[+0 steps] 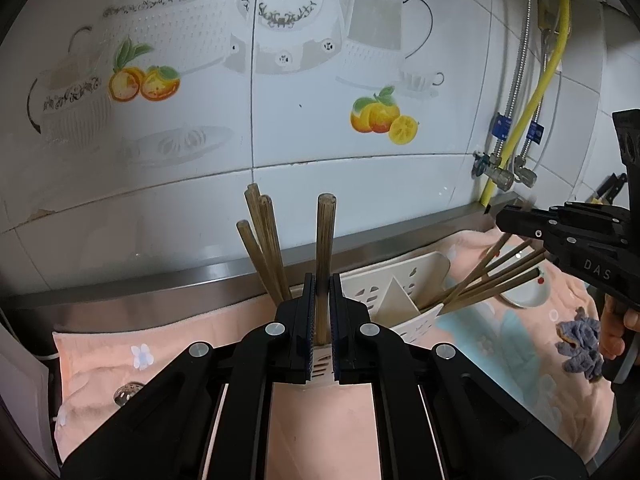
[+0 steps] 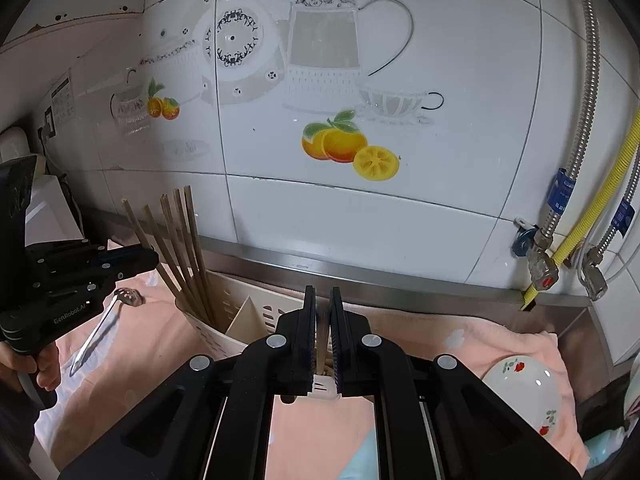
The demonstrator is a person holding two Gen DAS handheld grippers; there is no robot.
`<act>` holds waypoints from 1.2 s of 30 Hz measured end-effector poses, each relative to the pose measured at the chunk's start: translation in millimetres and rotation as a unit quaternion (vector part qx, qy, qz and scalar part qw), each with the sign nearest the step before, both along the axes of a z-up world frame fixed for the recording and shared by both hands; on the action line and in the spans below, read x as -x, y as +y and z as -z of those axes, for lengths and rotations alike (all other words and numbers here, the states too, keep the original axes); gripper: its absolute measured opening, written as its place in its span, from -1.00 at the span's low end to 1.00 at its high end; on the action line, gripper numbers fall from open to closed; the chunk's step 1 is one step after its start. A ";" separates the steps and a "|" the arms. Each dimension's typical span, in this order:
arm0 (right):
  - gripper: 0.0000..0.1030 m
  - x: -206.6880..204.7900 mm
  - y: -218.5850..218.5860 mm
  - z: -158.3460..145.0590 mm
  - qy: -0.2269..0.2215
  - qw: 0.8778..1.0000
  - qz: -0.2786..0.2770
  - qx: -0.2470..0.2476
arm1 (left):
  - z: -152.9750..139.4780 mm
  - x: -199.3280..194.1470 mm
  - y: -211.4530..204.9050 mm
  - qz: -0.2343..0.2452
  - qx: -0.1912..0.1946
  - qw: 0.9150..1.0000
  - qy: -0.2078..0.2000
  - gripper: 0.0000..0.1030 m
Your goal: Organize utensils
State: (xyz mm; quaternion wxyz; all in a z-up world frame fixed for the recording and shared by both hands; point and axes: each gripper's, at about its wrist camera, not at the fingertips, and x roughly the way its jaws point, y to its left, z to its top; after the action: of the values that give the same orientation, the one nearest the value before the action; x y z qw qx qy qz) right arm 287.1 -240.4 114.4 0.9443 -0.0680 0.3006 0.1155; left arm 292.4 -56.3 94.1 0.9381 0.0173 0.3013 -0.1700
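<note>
A white slotted utensil holder (image 1: pixel 404 300) stands on a pink towel (image 1: pixel 320 420) by the tiled wall; it also shows in the right wrist view (image 2: pixel 256 320). Several wooden chopsticks (image 2: pixel 180 248) stand in it. My left gripper (image 1: pixel 322 280) is shut on one upright chopstick (image 1: pixel 325 240) above the holder, with more chopsticks (image 1: pixel 264 248) just behind it. My right gripper (image 2: pixel 322 292) is nearly closed over the holder's right part; a pale thin thing shows between its jaws, too unclear to name. In the left wrist view it (image 1: pixel 496 216) hovers over the chopsticks (image 1: pixel 496 276) leaning right.
A slotted metal spoon (image 2: pixel 108 320) lies on the towel left of the holder. A white flowered bowl (image 2: pixel 524 392) lies on the right, and a grey-blue rag (image 1: pixel 580 344) beside it. Valves and a yellow hose (image 1: pixel 532 92) run down the wall at right.
</note>
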 end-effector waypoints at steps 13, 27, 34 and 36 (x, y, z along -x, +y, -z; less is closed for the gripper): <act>-0.68 6.5 -0.4 -2.0 -0.004 1.000 0.005 0.003 | -2.2 6.3 -0.9 -0.001 -0.003 1.000 -0.004 -0.84; 0.00 31.6 -3.2 -17.4 -0.030 0.999 0.013 0.000 | -11.9 31.4 1.3 -0.015 -0.012 0.999 -0.027 -0.16; 0.22 51.7 -1.7 -25.2 -0.046 0.999 0.012 0.005 | -16.7 49.7 7.5 -0.024 -0.011 0.999 -0.040 0.12; 0.29 57.3 -0.2 -25.3 -0.049 0.999 0.011 0.006 | -17.5 54.4 9.9 -0.027 -0.008 0.999 -0.042 0.23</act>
State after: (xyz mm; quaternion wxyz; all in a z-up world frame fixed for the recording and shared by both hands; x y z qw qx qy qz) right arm 229.9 -240.5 139.8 0.9588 -0.0758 0.2550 0.0998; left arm 238.1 -46.4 111.6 0.9541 0.0235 0.2633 -0.1410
